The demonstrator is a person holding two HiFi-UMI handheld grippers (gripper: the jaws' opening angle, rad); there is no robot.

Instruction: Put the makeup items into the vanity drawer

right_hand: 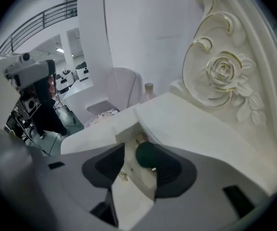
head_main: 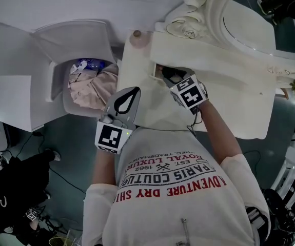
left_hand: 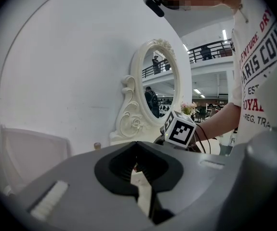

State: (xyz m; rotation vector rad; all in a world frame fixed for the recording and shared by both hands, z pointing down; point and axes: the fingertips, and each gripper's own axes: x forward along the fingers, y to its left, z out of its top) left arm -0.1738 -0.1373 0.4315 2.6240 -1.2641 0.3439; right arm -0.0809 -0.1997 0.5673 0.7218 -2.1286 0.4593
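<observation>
Two grippers, head view: left gripper [head_main: 135,90] beside the open white vanity drawer [head_main: 159,70], right gripper [head_main: 172,80] over it. Left gripper view: jaws together, empty. Right gripper view: jaws apart, dark green round item [right_hand: 145,155] loose over the drawer; best withdrawn straight.

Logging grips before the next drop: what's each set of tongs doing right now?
Left tongs: closed, empty.
Right tongs: open; a dark green round item sits between them, not gripped.
</observation>
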